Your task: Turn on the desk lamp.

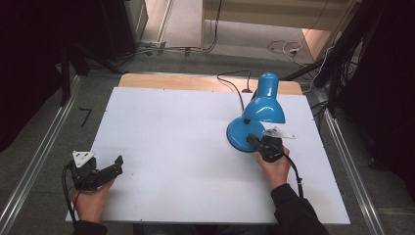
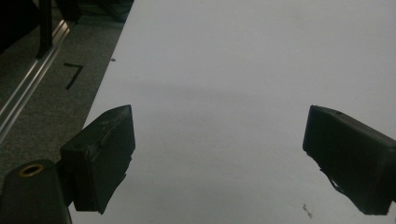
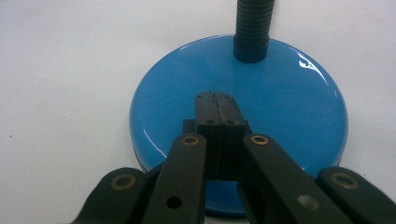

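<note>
A blue desk lamp stands at the right of the white board (image 1: pixel 171 122), its round base (image 1: pixel 237 132) flat on the board and its shade (image 1: pixel 264 105) bent over it. My right gripper (image 1: pixel 252 139) is shut, jaws pressed together with nothing between them. In the right gripper view its tips (image 3: pixel 215 98) lie over the near half of the glossy base (image 3: pixel 289 102), below the black ribbed neck (image 3: pixel 252 28). A small black part (image 3: pixel 189 125) shows beside the jaws. My left gripper (image 1: pixel 116 164) is open at the board's front left, its jaws (image 2: pixel 219 154) wide apart over bare board.
The lamp's black cable (image 1: pixel 235 85) runs off the board's far edge. A wooden tabletop strip (image 1: pixel 171 81) shows behind the board. Metal rails (image 1: pixel 39 161) flank both sides on the floor, with a "7" mark (image 1: pixel 85 116) at the left. Dark stands crowd the far corners.
</note>
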The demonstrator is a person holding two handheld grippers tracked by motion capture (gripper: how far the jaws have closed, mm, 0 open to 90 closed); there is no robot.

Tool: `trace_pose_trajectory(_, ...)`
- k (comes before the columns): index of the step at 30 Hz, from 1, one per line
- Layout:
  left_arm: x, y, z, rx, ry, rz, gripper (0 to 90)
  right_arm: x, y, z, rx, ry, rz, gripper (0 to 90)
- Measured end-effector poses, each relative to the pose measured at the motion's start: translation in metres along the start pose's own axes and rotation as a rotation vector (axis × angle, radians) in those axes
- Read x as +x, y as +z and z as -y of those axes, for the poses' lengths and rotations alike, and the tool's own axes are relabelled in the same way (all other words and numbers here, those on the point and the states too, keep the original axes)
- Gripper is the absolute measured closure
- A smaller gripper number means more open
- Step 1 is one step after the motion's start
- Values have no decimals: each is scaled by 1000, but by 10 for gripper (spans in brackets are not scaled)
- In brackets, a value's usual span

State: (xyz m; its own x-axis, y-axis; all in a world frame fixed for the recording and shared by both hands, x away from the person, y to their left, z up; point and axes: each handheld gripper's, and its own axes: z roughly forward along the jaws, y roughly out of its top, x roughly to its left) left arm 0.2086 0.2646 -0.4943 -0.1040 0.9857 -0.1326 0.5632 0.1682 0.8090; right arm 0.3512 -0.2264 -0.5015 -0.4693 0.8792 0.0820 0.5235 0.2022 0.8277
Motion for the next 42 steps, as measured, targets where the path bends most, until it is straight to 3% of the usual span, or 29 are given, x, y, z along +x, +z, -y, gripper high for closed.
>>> trace_pose_trajectory(42,0,0,0,1,2,2,118,2,0,3,-16,-9,9,883)
